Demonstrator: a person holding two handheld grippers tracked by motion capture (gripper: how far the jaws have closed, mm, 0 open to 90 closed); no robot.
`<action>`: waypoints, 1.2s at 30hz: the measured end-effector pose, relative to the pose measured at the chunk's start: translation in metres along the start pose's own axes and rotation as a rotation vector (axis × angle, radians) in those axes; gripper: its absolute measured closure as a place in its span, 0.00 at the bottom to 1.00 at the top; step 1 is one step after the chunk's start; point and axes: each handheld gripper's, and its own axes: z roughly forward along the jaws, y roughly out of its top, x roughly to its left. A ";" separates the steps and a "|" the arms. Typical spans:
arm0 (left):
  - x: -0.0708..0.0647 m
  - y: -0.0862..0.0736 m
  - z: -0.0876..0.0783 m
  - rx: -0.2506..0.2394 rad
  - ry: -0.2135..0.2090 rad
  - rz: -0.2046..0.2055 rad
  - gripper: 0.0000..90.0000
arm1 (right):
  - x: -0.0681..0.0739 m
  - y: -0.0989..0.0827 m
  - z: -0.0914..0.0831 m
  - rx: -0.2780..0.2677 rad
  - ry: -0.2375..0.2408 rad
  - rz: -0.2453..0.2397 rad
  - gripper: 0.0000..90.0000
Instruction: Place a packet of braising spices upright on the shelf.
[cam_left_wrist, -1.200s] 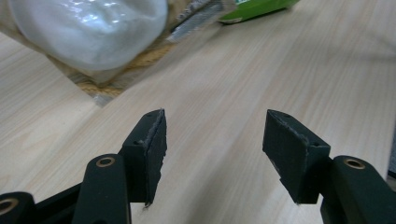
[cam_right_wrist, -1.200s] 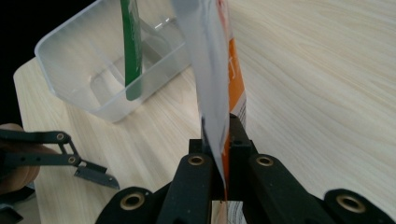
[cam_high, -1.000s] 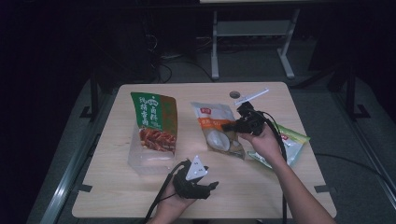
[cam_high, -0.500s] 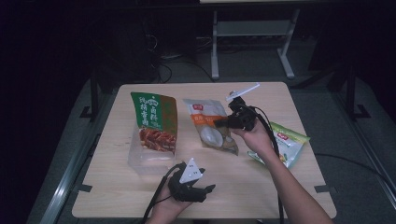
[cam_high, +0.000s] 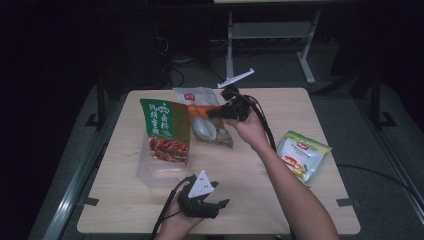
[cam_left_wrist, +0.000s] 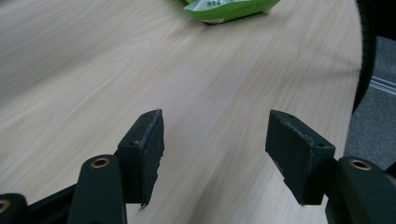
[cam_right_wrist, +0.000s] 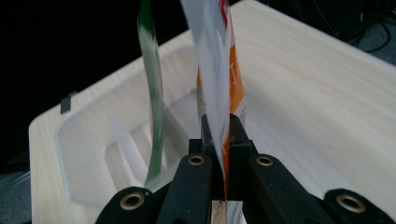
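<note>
Glossy flat pouch (cam_high: 202, 117) lifted leftward, gripper-pinched (cam_high: 216, 114)

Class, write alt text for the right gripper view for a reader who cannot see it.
The right gripper, jaws shut, pinches the edge of an orange-and-white snack pouch held upright. Beside it a green pouch stands edge-on in a clear plastic tray on the pale wooden table.

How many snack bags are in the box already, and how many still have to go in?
It looks like packing. One seems done: the dark green bag stands in the clear box. One is in hand: the right gripper is shut on the orange-and-white bag, held up beside the box. One looks left: the light green bag lies on the table. The left gripper is open.
</note>
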 end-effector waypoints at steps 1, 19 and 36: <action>0.000 0.000 0.000 -0.005 0.000 0.003 0.41 | 0.001 0.006 0.003 -0.004 0.001 -0.003 1.00; -0.007 0.000 0.001 -0.003 -0.021 0.030 0.41 | 0.011 0.067 0.071 -0.064 0.083 -0.036 1.00; -0.008 0.002 0.000 -0.010 -0.022 0.035 0.41 | 0.009 0.060 0.125 -0.090 0.153 0.014 1.00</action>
